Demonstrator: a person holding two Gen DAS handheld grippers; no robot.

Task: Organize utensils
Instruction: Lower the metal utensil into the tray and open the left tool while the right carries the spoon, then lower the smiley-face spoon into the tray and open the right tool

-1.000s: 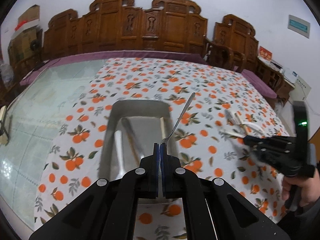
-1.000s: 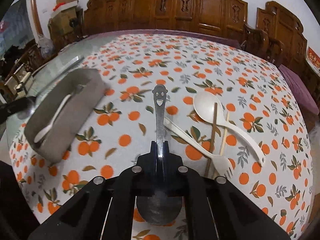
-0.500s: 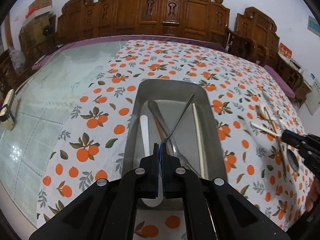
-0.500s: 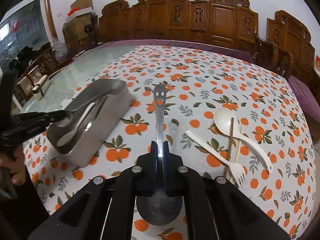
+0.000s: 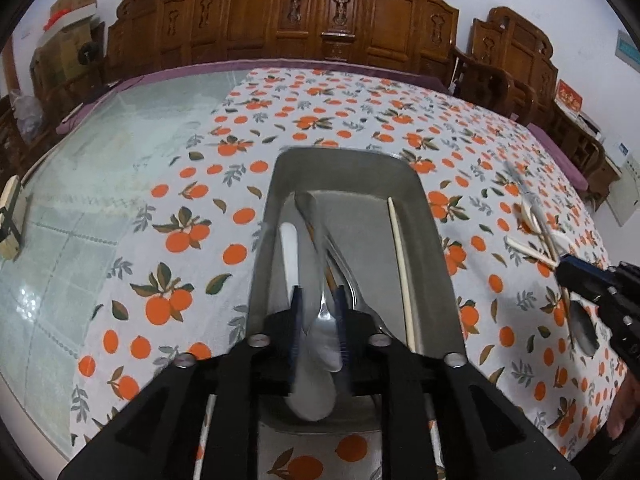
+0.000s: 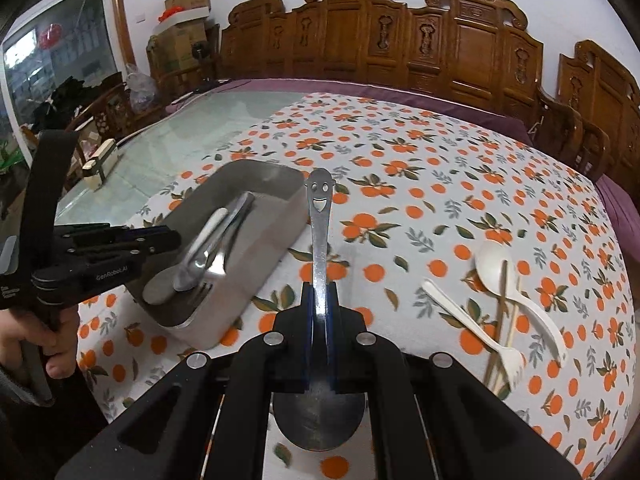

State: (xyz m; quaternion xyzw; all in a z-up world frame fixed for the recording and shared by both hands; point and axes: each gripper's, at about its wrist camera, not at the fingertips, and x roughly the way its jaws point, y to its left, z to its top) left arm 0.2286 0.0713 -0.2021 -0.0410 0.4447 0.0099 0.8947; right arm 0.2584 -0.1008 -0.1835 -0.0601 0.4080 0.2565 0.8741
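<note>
the left gripper (image 5: 318,322) hangs over the near end of the metal tray (image 5: 434,248), its jaws opening, a blurred metal utensil (image 5: 320,316) loose between them among the cutlery in the tray. the right gripper (image 6: 320,308) pinches the smiley-handled spoon (image 6: 319,216) above the orange-print cloth (image 6: 400,184), right of the tray

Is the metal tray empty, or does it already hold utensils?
Not empty. The metal tray holds several utensils: a white spoon, metal cutlery and a chopstick.
</note>
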